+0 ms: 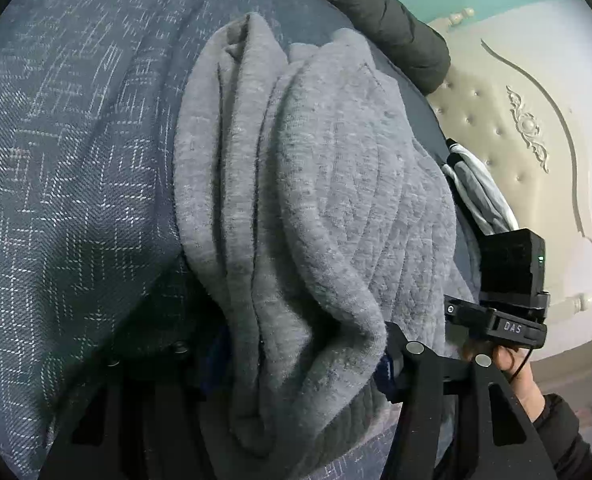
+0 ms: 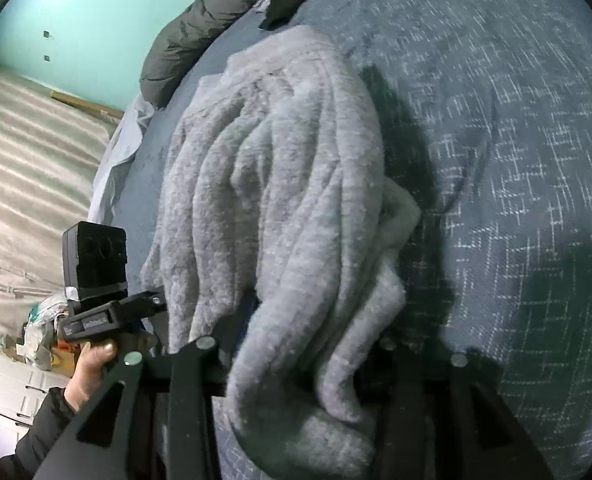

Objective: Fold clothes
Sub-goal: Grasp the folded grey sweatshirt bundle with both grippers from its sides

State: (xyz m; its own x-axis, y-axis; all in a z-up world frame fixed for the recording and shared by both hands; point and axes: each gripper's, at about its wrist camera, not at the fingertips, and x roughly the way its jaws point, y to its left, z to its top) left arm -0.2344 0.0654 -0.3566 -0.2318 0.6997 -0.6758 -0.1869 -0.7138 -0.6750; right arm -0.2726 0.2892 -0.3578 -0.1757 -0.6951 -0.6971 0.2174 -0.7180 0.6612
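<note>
A grey fleece garment (image 1: 296, 200) hangs bunched in long folds over the blue patterned bedspread (image 1: 76, 160). My left gripper (image 1: 296, 364) is shut on its near edge, the cloth draping over and hiding the fingers. In the right wrist view the same garment (image 2: 280, 208) hangs from my right gripper (image 2: 296, 364), which is shut on its near edge too. The right gripper (image 1: 508, 300) shows at the right of the left wrist view. The left gripper (image 2: 100, 292) shows at the left of the right wrist view. Both hold the garment side by side above the bed.
A dark puffer jacket (image 1: 384, 20) lies at the far end of the bed (image 2: 516, 160). A cream tufted headboard (image 1: 516, 128) stands at the right with a striped cloth (image 1: 476, 192) beside it. A covered mattress (image 2: 28, 152) and clutter (image 2: 44, 332) lie left of the bed.
</note>
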